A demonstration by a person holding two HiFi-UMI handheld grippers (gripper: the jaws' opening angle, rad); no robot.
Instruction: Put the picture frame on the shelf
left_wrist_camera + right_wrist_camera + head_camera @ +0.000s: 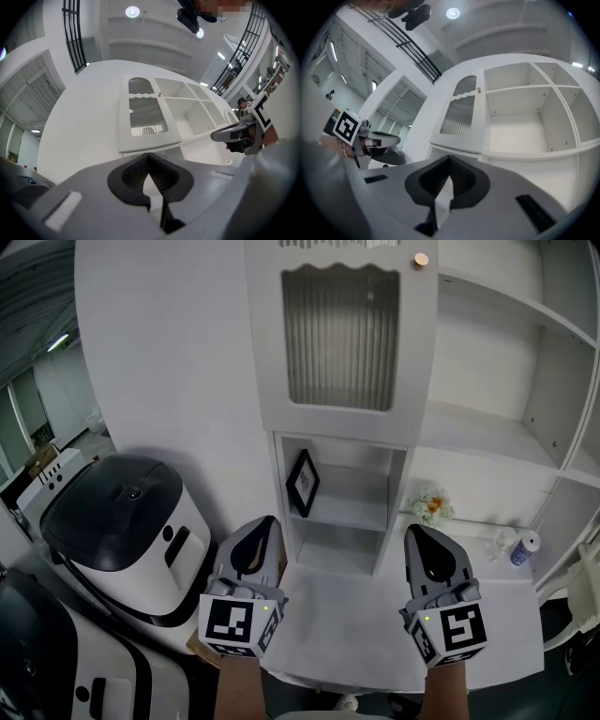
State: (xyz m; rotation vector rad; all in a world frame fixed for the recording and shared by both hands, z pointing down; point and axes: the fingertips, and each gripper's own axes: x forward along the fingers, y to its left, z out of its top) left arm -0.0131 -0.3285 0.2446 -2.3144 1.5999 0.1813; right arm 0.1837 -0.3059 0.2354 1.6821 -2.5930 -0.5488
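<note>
The black picture frame (pixel 302 482) stands tilted against the left wall of a narrow open shelf compartment (pixel 352 505) under the cabinet door. My left gripper (pixel 255 542) is held low in front of the shelf, below and left of the frame, shut with nothing in it. My right gripper (pixel 429 551) is level with it to the right, also shut and holding nothing. In the left gripper view the jaws (pixel 149 172) meet at the tips, with the right gripper (pixel 241 133) off to the side. In the right gripper view the jaws (pixel 449 180) are likewise together.
A white door with ribbed glass (pixel 339 338) and a copper knob (pixel 421 259) hangs above the compartment. Open white shelves (pixel 487 432) extend right, with a small flower bunch (pixel 431 507) and a blue-capped bottle (pixel 525 547). A black-and-white appliance (pixel 127 521) stands at left.
</note>
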